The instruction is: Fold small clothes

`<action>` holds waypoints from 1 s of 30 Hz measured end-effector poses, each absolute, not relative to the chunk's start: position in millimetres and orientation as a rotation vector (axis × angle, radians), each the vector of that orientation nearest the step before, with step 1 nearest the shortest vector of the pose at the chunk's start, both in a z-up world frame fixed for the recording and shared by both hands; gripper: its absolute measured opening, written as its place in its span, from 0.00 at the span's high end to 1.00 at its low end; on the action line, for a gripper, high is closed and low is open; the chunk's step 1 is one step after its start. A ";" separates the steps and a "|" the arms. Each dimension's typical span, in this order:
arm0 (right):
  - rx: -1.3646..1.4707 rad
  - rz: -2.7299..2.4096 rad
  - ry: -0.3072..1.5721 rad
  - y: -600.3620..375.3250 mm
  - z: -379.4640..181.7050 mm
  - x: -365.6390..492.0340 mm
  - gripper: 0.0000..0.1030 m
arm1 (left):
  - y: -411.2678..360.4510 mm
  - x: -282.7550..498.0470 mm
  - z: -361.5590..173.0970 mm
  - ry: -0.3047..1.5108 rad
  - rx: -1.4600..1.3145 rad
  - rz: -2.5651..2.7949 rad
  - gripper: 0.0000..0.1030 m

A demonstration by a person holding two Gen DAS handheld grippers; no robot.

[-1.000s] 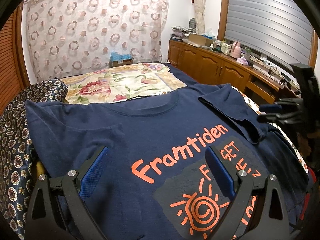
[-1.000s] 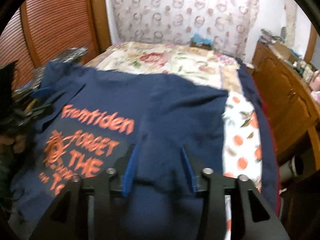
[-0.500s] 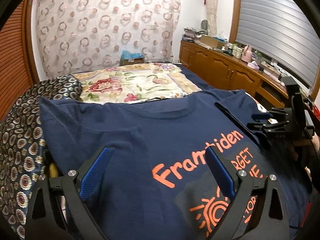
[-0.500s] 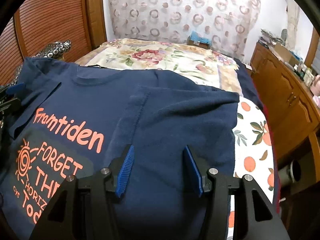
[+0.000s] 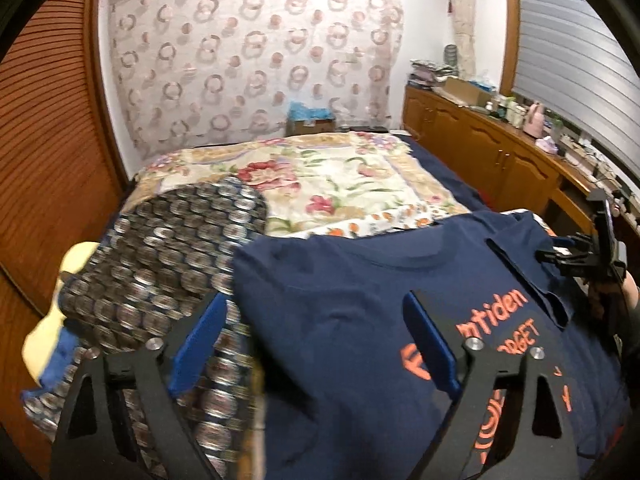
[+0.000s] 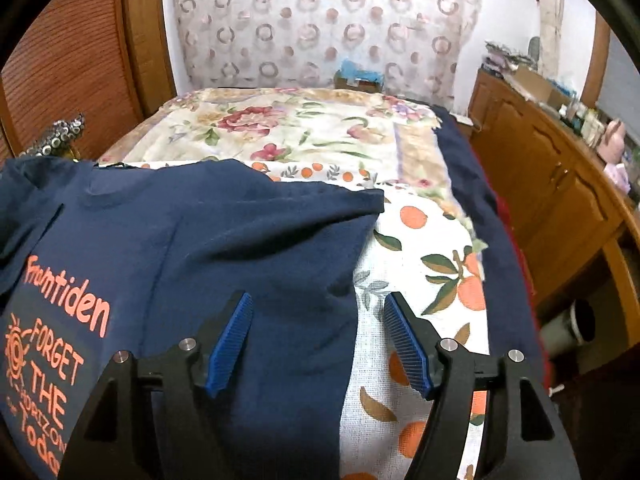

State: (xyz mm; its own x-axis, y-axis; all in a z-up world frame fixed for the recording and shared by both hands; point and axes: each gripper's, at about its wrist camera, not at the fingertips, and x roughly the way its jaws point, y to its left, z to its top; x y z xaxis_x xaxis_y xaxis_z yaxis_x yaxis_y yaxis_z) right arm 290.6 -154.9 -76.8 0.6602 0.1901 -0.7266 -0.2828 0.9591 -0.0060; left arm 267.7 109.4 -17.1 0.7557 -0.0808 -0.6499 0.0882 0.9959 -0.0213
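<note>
Hiding part of "Framtiden" on the shirt (image 5: pixel 360 320), the left gripper (image 5: pixel 316 344) gapes empty; right gripper (image 6: pixel 318 340) too; "FORGET THE" legible.

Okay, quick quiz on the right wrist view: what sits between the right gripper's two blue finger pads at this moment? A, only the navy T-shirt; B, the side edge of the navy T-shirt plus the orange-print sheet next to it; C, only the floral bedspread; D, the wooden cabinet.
B: the right gripper stands open over the navy T-shirt edge, with the orange-print sheet showing beside it.
</note>
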 end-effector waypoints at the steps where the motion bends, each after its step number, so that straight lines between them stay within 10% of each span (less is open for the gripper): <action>1: -0.120 0.269 0.810 -152.9 -76.2 293.3 0.32 | 113.8 270.8 -16.1 0.717 0.009 -0.088 0.18; 6: -0.129 0.264 0.807 -150.6 -73.7 295.7 0.31 | 134.5 293.0 -21.0 0.796 -0.033 -0.083 0.45; 12: -0.133 0.263 0.806 -158.5 -76.0 301.4 0.30 | 132.5 309.7 -38.2 0.874 0.002 -0.057 0.52; 15: -0.123 0.269 0.809 -160.2 -76.6 302.3 0.30 | 122.4 314.7 -39.0 0.886 0.041 -0.095 0.95; 30: -0.041 0.343 0.784 -181.2 -61.0 308.6 0.30 | 120.2 290.5 26.9 0.680 0.047 -0.124 0.96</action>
